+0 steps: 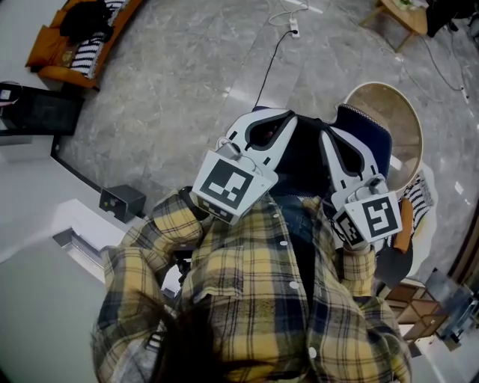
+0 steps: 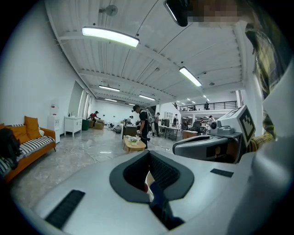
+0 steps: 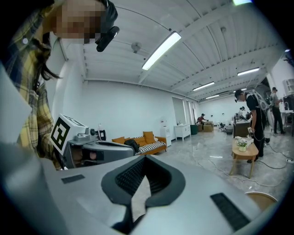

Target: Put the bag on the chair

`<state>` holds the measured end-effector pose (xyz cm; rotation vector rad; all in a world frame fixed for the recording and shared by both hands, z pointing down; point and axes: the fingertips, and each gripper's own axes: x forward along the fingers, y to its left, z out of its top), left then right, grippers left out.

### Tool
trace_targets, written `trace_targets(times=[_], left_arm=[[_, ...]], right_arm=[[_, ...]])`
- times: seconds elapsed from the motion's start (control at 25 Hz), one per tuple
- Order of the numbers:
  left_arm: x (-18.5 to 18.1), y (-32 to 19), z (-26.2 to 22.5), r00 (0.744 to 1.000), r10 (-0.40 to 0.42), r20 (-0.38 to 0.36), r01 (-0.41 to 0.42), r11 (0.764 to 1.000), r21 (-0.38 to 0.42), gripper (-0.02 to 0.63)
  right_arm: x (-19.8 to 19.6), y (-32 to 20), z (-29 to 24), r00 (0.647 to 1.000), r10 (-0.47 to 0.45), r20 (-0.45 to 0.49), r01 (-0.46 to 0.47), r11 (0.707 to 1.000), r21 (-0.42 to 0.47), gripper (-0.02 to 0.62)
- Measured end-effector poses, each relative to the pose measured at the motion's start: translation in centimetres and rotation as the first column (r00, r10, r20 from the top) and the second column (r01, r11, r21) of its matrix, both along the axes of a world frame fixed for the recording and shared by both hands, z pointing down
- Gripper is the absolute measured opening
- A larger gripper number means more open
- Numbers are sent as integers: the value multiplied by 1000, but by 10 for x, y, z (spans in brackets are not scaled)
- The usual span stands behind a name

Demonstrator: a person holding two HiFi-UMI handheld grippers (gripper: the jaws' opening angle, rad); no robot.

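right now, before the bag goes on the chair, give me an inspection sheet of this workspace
surface: grey marble floor; no tabletop in use
job's things: dark bag held up at chest height; round wicker chair just beyond it
clutter: orange sofa with clothes on it; small wooden table
grippers: left gripper shut on a strap of the bag; right gripper shut, dark material at its jaw base, grip unclear
cables: black cable and power strip on the floor
surroundings: open hall, people far off
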<state>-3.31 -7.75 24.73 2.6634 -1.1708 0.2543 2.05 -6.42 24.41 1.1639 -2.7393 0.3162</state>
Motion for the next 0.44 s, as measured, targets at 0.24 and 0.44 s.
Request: trace_targets(times=[0.24,0.44], left_arm=[[3,-2,2,1000,-2,0,2,1000,-6,18],[1,-4,2,1000,-8,3,8,1000,-15,18]], right_arm=[[2,-3,3,1000,0,0,0,1000,-8,15],[1,-5,2,1000,-7,0,7,1000,-12,15]])
